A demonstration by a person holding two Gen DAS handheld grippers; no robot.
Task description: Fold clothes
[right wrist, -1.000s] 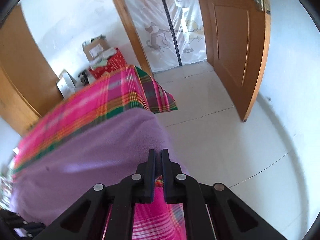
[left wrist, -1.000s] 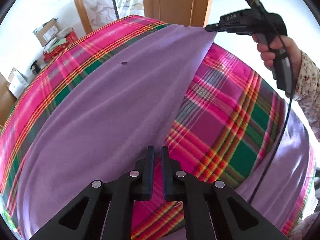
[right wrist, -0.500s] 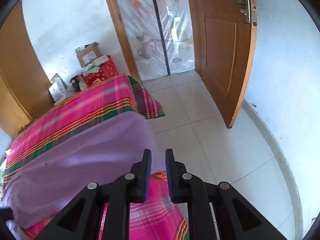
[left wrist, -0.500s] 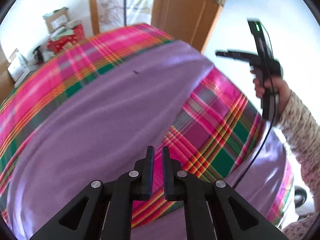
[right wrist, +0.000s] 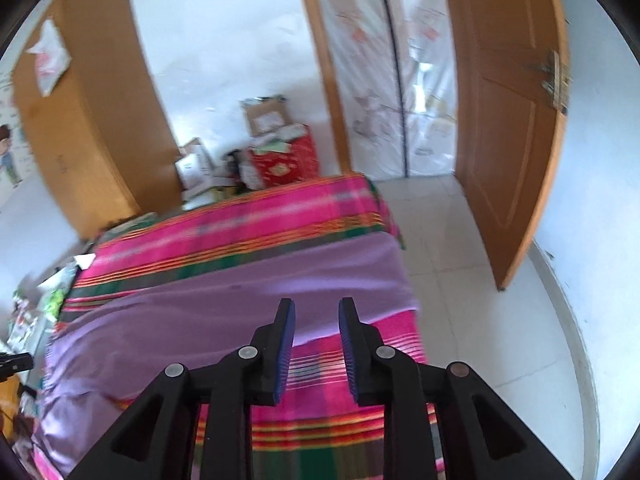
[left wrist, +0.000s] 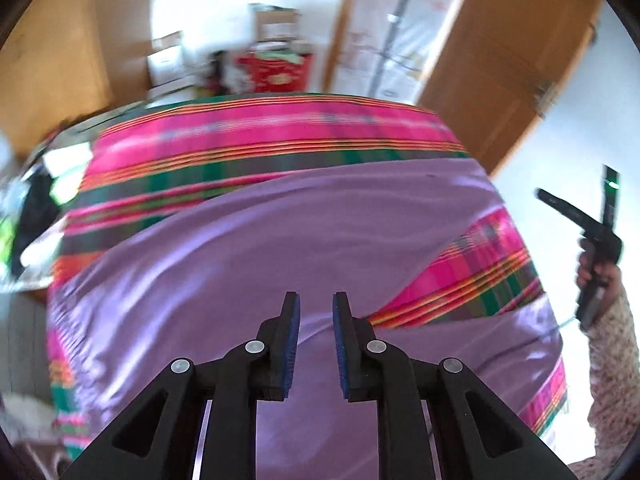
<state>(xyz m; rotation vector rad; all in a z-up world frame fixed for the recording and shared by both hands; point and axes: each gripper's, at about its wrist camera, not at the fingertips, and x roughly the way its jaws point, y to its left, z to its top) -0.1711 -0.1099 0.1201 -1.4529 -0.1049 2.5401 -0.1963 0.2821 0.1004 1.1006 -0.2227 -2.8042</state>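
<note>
Both tools, left (left wrist: 316, 320) and right (right wrist: 316, 326), have just released; the folded-over soft purple garment (left wrist: 280, 240) lies ahead on the pink plaid bed (right wrist: 320, 364).

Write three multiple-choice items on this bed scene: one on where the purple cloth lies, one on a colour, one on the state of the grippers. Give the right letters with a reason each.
1. Where does the purple cloth lie?
A. On the floor by the door
B. Spread over the plaid bed cover
C. Hanging on the wooden door

2. What colour are the pads on the left gripper's fingers?
A. Blue
B. White
C. Yellow

3. What state are the two grippers in?
A. Both shut on the cloth
B. Left shut, right open
C. Both open, holding nothing

Answers:
1 B: the cloth rests flat on the pink and green plaid, one corner folded back.
2 A: blue ribbed pads line the inner faces of the fingers.
3 C: the left gripper and the right gripper each show a clear gap with no cloth between the fingers.
</note>
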